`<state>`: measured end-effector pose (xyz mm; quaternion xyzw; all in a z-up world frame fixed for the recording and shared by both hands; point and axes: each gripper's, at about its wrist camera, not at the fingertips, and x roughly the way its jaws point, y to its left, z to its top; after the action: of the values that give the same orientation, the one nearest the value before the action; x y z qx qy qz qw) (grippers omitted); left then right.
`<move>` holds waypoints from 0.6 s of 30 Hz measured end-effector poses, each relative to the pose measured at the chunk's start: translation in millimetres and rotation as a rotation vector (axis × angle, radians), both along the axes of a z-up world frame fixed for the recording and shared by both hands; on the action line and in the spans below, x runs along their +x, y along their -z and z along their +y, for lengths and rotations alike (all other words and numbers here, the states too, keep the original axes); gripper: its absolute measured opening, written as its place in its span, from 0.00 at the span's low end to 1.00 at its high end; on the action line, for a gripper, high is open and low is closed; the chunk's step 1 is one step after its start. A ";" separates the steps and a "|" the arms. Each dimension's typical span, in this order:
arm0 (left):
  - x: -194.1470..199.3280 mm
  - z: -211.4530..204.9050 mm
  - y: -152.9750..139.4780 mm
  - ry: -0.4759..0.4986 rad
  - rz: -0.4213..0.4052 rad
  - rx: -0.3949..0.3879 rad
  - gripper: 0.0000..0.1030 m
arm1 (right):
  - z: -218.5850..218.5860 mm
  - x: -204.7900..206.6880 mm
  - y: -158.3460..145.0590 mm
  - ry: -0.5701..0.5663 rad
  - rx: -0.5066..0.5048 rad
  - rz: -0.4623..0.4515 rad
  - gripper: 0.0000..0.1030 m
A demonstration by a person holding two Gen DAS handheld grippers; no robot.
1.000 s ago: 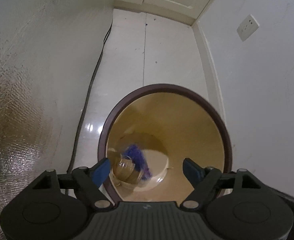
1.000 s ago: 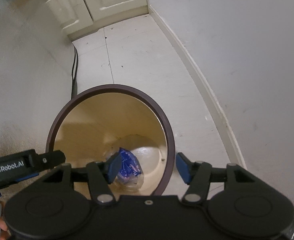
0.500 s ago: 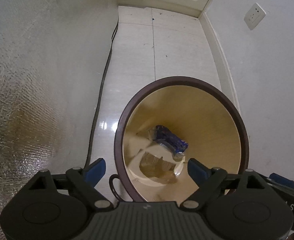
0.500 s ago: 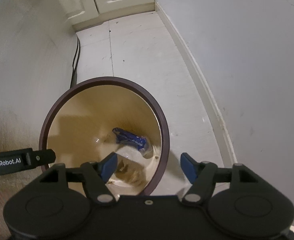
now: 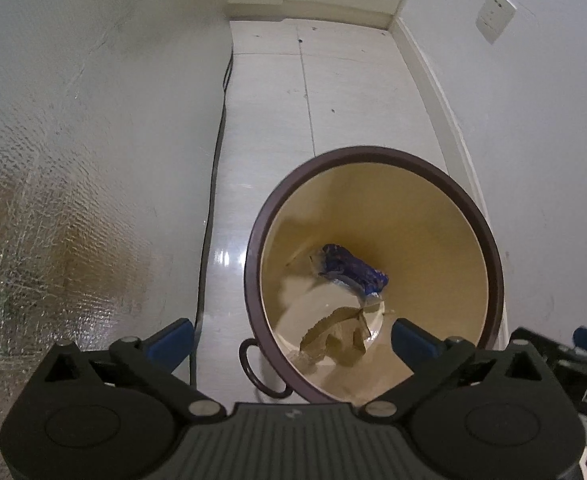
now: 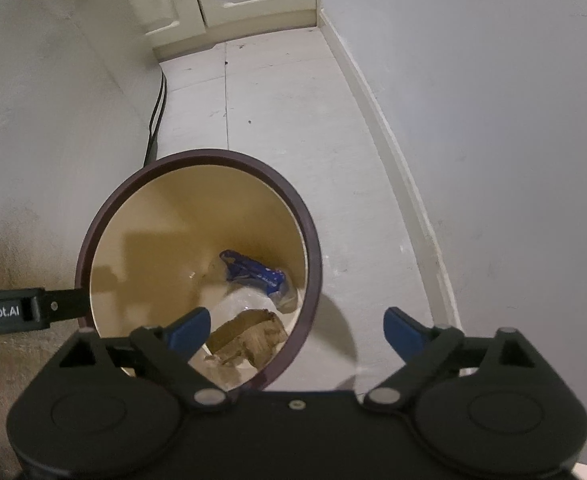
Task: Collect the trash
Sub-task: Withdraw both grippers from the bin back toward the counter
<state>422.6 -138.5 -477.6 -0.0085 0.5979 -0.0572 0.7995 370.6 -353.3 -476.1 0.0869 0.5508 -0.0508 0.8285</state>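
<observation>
I have both grippers above the trash bin (image 5: 373,160), which stands on the pale tiled floor (image 5: 269,100) between two walls. My left gripper (image 5: 291,338) has its jaws spread wide and carries nothing; my right gripper (image 6: 295,328) is likewise wide open and empty, its left finger over the bin mouth and its right finger outside the rim. Down at the bottom of the bin lie a blue wrapper (image 5: 353,268), a crumpled brown paper scrap (image 5: 339,340) and what looks like clear plastic film under them, though I cannot make that out well. I judge the drop-off step finished for these pieces. The next move, as I read it, calls for lifting both grippers clear of the rim and turning to look for more litter, since none shows on the visible floor.
</observation>
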 end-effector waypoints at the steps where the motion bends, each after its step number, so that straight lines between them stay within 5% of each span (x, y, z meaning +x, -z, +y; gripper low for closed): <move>1: -2.2 -0.6 -1.1 0.003 0.000 0.003 1.00 | -0.5 -1.2 -2.3 -0.003 -0.002 -0.004 0.95; 18: -38.3 13.1 -35.3 -0.023 -0.048 0.063 1.00 | 5.7 -16.4 -30.0 -0.032 -0.074 -0.030 1.00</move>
<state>384.3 -125.4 -442.3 0.0113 0.5801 -0.0295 0.8140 354.2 -347.6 -446.1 0.0481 0.5372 -0.0567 0.8401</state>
